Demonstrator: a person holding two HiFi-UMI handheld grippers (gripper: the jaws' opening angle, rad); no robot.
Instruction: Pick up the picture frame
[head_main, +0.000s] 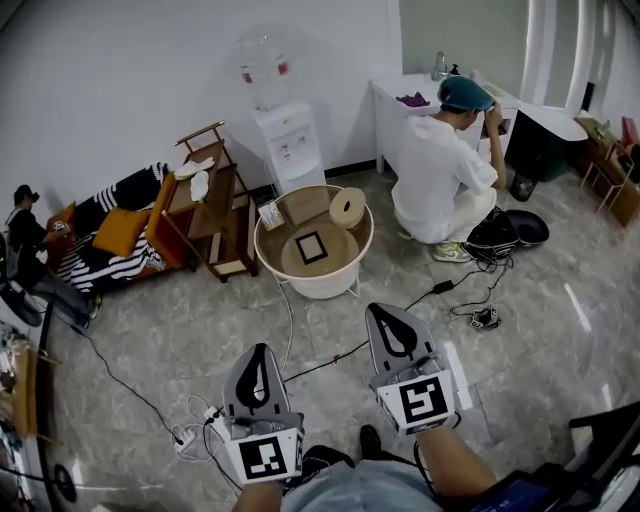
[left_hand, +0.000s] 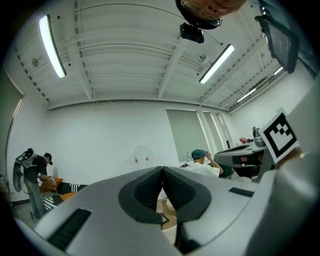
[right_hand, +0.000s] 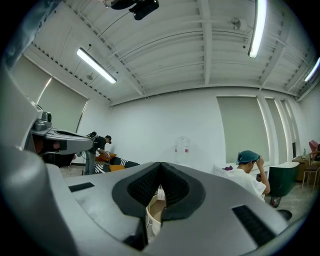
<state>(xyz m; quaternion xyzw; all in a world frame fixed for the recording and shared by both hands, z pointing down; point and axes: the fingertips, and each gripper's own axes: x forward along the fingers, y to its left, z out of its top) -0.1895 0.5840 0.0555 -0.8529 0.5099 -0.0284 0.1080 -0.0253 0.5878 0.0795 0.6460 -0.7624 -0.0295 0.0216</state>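
The picture frame (head_main: 311, 247), small and black with a pale middle, lies flat in a round cream tub-like table (head_main: 270, 255). A round wooden box (head_main: 347, 208) stands behind it in the same tub. My left gripper (head_main: 260, 349) and right gripper (head_main: 384, 309) hover over the floor well short of the tub, both pointing level towards it. Each is shut with nothing between its pads. In the left gripper view the jaws (left_hand: 162, 170) meet at the tip, and a dark corner of the frame (left_hand: 163, 218) peeks below them. The right gripper (right_hand: 160, 165) shows the tub's rim (right_hand: 151, 217) under it.
A crouching person (head_main: 440, 170) works right of the tub by a white desk (head_main: 400, 95). A water dispenser (head_main: 287, 145) and a wooden shelf (head_main: 205, 215) stand behind and left. Cables (head_main: 330, 358) and a power strip (head_main: 190, 436) cross the floor.
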